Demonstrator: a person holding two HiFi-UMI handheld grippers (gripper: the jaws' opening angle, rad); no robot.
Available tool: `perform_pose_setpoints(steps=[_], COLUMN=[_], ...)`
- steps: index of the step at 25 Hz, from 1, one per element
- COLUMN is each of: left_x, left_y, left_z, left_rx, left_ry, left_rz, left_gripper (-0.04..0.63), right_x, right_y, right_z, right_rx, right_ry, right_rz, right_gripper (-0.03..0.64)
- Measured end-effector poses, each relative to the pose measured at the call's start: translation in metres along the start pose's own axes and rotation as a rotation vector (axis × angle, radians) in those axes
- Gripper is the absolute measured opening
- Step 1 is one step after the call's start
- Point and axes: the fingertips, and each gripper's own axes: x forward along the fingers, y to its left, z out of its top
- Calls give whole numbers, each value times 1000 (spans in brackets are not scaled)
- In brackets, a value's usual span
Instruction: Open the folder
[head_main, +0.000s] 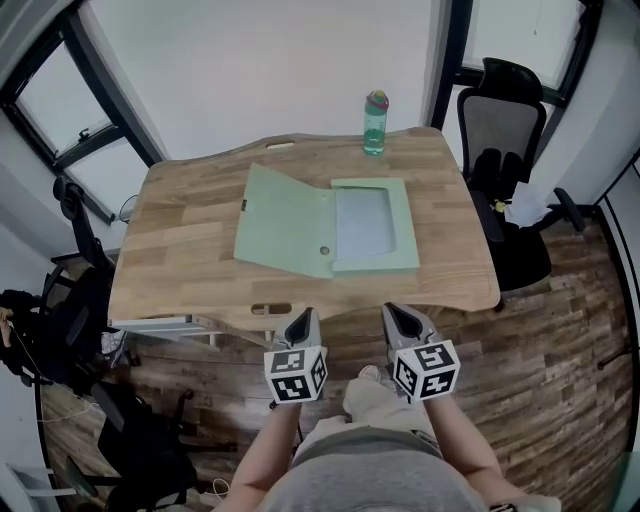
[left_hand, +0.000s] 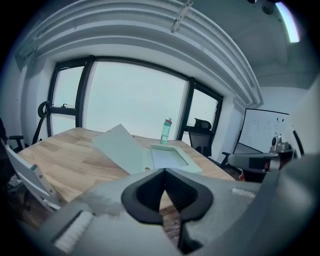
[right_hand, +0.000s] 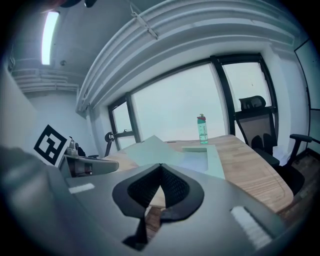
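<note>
The pale green folder (head_main: 285, 220) lies open on the wooden table (head_main: 180, 250). Its lid is swung out to the left and its shallow box half (head_main: 372, 225) holds a white sheet. Both grippers hang in front of the table's near edge, close to the person's body and clear of the folder. My left gripper (head_main: 303, 318) is shut with nothing in it, and my right gripper (head_main: 400, 312) is shut and empty too. In the left gripper view the closed jaws (left_hand: 164, 171) point at the folder (left_hand: 125, 147). In the right gripper view the closed jaws (right_hand: 161, 165) face the folder (right_hand: 195, 157).
A teal water bottle (head_main: 375, 123) stands at the table's far edge behind the folder. A black office chair (head_main: 505, 150) is at the right of the table, and another chair (head_main: 75, 215) at the left. Wood floor lies below the grippers.
</note>
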Motion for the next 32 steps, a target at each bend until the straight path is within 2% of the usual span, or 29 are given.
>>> perform_pose_setpoints(steps=[9, 17, 32], left_x=[-83, -139, -162], left_y=[-22, -28, -36], left_z=[-34, -46, -52], left_rx=[-13, 7, -17], left_ry=[-26, -73, -103], left_rz=[-37, -51, -55], left_gripper=[5, 5, 5], right_x=[-69, -107, -131], right_y=[59, 95, 115], right_z=[-25, -39, -36], right_rx=[-26, -60, -76], right_ry=[-28, -50, -81], right_rz=[26, 36, 57], right_gripper=[2, 2, 0])
